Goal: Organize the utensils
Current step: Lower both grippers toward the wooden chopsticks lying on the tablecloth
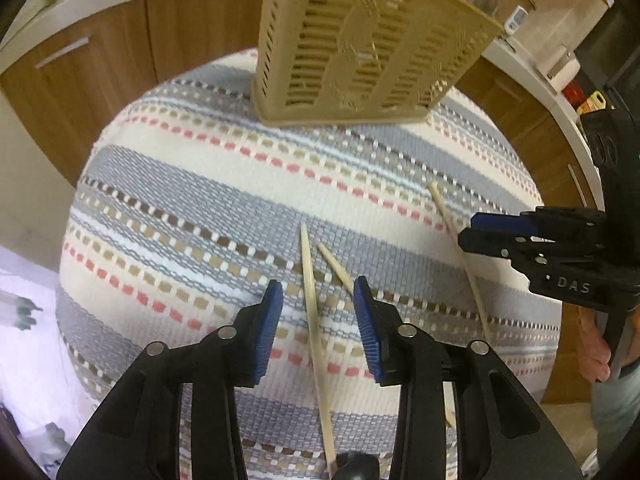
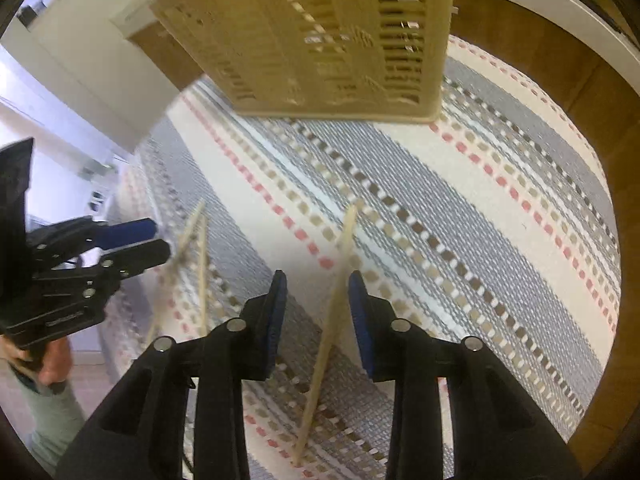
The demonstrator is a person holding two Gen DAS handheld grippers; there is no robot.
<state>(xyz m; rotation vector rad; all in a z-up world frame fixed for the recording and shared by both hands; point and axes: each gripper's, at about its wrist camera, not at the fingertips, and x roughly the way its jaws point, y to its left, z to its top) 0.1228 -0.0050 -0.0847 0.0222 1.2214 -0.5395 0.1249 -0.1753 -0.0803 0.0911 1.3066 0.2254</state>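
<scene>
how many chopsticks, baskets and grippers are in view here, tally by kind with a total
chopsticks: 3 (one between the left gripper's fingers, one beside it, one under the right gripper)
utensil basket: 1
grippers: 2
striped cloth: 1
total: 7

Both the left gripper (image 1: 318, 328) and right gripper (image 2: 318, 320) have black angular frames, ribbed blue pads, round silver pins, apparently "DAS" lettering, held by bare-skinned hands.
</scene>
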